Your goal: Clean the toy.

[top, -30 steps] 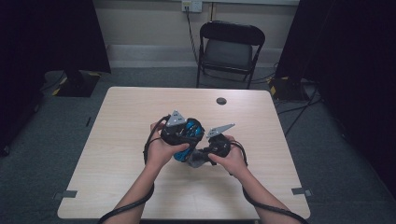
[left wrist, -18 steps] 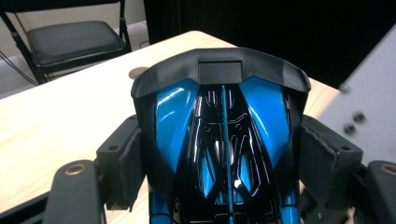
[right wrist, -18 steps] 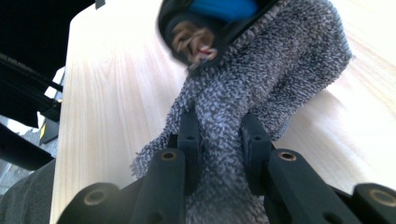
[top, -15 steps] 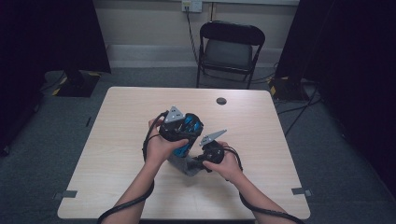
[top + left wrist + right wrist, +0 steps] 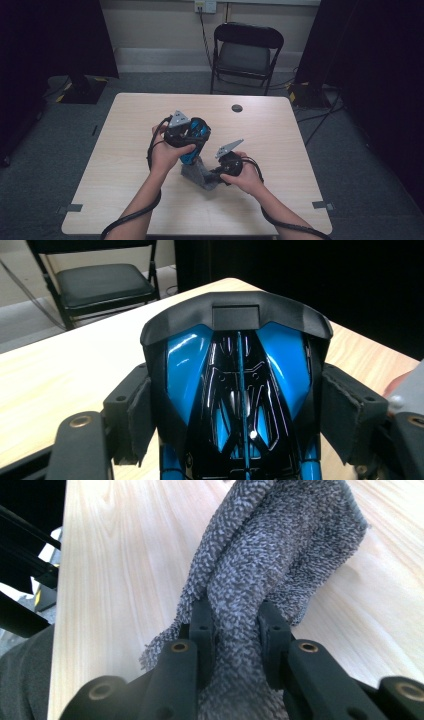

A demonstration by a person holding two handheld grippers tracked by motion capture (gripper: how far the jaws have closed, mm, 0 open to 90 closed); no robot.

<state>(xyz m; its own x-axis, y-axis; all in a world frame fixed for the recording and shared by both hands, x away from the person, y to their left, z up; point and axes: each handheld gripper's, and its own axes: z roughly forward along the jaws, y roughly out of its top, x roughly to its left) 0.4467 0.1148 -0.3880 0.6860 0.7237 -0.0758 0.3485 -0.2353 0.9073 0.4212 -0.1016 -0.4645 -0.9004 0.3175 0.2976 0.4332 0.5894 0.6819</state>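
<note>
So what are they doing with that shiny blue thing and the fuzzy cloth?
A person sits at a wooden table with a gripper in each hand. The left gripper clamps a glossy blue and black toy car between its pads and holds it up above the table. The right gripper is pinched shut on a grey microfibre cloth, bunched up just below the car. It looks like the car is being wiped clean, though I cannot tell if the cloth touches it right now.

I see a light wooden table [image 5: 130,165] on grey carpet [image 5: 45,150]; a black folding chair [image 5: 245,50] stands at its far side, a beige wall [image 5: 150,25] behind, dark curtains [image 5: 50,40] flanking.
</note>
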